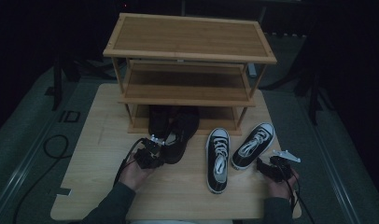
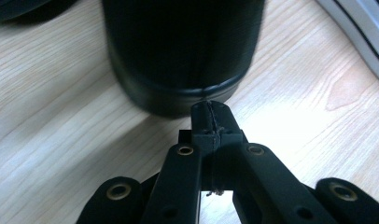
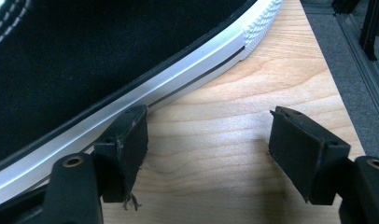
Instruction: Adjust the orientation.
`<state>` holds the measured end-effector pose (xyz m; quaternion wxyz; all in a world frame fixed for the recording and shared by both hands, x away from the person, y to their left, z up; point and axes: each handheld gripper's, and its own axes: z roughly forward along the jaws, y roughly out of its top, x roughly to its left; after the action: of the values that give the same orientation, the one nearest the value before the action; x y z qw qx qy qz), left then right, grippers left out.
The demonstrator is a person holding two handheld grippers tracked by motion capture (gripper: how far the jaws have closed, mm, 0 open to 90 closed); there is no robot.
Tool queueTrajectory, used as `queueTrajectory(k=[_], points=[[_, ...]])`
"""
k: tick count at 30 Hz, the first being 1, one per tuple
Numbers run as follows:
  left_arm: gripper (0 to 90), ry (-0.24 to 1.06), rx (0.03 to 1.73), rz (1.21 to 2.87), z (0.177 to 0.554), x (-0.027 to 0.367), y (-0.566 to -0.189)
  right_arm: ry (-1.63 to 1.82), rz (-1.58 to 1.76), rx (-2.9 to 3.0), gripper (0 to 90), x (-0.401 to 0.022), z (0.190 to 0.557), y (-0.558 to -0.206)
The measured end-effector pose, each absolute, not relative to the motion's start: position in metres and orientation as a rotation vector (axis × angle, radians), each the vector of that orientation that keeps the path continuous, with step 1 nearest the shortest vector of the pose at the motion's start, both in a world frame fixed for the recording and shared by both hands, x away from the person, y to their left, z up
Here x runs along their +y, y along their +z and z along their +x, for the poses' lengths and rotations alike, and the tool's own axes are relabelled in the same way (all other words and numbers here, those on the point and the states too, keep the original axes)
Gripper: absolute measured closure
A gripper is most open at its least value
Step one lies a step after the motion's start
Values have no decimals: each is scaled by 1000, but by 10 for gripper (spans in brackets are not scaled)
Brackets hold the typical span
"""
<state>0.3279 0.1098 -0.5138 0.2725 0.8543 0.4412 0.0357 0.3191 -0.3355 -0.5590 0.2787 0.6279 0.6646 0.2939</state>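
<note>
Looking down from the high view, you have a dim scene: the room beyond the pale wooden table (image 1: pixel 178 196) is black, and the lowest tier of the three-tier bamboo shoe rack (image 1: pixel 190 51) sits in shadow. One plain black shoe (image 1: pixel 157 120) stands toe-in on that tier, its front hidden under the shelf above. A second plain black shoe (image 1: pixel 180 137) lies half on that tier, its heel out over the table toward you.

Your left gripper (image 1: pixel 156 148) is just behind that heel. In the left gripper view the jaws are pressed together with nothing between them, the tips (image 2: pixel 210 116) just short of the shoe's rounded black heel (image 2: pixel 183 56); whether they touch it is hard to judge. The heel's top is cut off by the frame.

Your right gripper (image 1: pixel 267 167) rests near the table's right edge, just beside the heel of one black canvas sneaker with white sole and laces (image 1: pixel 254 144). In the right gripper view its jaws are spread, and the left one sits against the white sole band (image 3: pixel 145 93); most of that sneaker is cut off.

Count four shoes: two plain black, two black-and-white sneakers, the other sneaker (image 1: pixel 218 158) lying between your hands.
</note>
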Motion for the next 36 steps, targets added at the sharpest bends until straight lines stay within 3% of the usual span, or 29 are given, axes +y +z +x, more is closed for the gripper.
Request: queueTrajectory(k=[18,36], points=[[900,119,1107,2321,336,77,-511,788,1684,1783,281,-335,319,-559],[900,249,1094,2321,358,45,-496,790,1685,1782,281,-335,319,-559]])
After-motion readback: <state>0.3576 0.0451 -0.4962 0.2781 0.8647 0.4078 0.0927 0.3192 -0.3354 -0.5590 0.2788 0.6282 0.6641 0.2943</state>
